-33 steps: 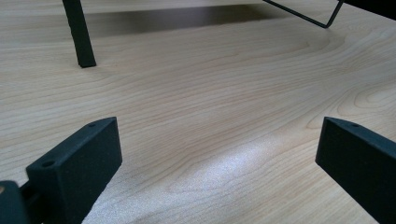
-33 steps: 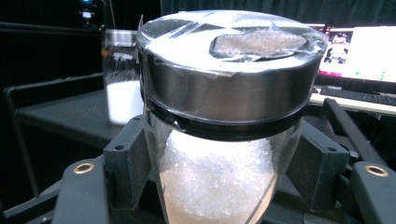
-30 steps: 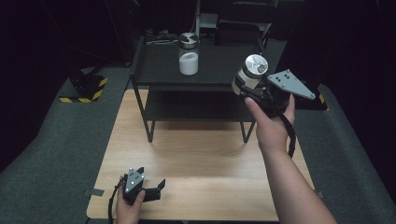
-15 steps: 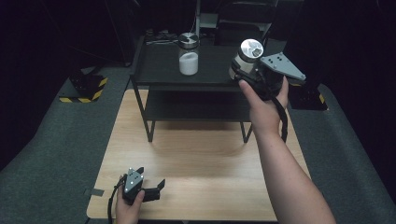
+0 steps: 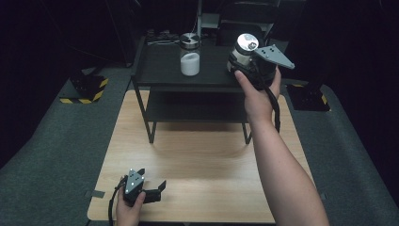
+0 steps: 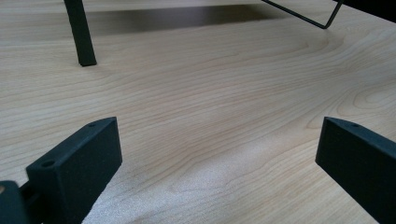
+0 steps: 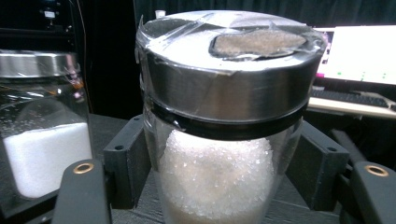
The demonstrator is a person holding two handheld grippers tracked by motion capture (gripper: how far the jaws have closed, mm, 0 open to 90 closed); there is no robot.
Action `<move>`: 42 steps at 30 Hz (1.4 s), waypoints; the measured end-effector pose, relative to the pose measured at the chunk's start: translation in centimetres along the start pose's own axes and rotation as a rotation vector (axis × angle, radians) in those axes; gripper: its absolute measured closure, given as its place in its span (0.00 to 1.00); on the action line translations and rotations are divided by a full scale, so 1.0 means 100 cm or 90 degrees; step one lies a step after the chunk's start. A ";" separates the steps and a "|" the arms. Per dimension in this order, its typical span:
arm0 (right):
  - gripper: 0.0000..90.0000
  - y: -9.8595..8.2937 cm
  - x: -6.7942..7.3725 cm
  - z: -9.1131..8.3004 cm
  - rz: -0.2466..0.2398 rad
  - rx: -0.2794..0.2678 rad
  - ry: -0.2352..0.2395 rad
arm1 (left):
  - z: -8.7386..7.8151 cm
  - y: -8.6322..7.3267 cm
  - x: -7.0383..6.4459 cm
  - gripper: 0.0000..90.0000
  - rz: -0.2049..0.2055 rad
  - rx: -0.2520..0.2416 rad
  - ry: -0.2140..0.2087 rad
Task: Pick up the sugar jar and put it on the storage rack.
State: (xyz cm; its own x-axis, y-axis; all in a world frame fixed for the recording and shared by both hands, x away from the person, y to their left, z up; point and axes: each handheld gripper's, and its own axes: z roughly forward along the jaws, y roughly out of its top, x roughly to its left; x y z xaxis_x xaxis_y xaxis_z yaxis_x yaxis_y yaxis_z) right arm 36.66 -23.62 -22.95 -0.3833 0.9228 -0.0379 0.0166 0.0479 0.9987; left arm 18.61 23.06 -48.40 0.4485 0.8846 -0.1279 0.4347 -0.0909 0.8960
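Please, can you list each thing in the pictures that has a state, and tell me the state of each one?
Right gripper: shut on the held jar, one of its fingers on each side of the glass.
Held jar: upright, metal lid on with tape over it, filled with white grains.
Second jar: upright on the black shelf, lid on, part full of white powder.
Left gripper: open, holding nothing, low over the wooden table.

The light wooden tabletop (image 5: 202, 155) lies bare in front of the black metal two-tier shelf (image 5: 155, 70), giving open passage there. On the shelf's top, the clear glass jar with a steel lid and white powder (image 5: 190, 54) stands left of centre, with a free gap between it and the steel-lidded glass jar of white crystals (image 5: 243, 49) at the right edge. The shelf's thin black legs (image 6: 80, 32) bound the lower tier.
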 end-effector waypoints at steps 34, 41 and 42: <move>0.34 -0.011 0.006 0.029 0.011 0.002 -0.010 | 0.000 -0.001 0.002 0.01 0.001 -0.003 -0.002; 0.34 -0.008 0.008 0.030 0.010 0.012 -0.016 | 0.000 -0.001 0.002 0.01 0.001 -0.002 -0.002; 0.34 -0.007 0.009 0.030 0.011 0.014 -0.017 | 0.000 -0.001 0.002 0.01 0.001 -0.003 -0.002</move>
State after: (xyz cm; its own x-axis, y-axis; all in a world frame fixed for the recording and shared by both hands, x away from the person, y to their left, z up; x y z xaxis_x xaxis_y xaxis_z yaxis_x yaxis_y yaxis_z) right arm 39.08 -21.69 -23.78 -0.3581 0.9334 -0.0215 0.0431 0.0395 0.9983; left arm 18.65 23.28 -48.47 0.4518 0.8829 -0.1277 0.4305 -0.0905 0.8980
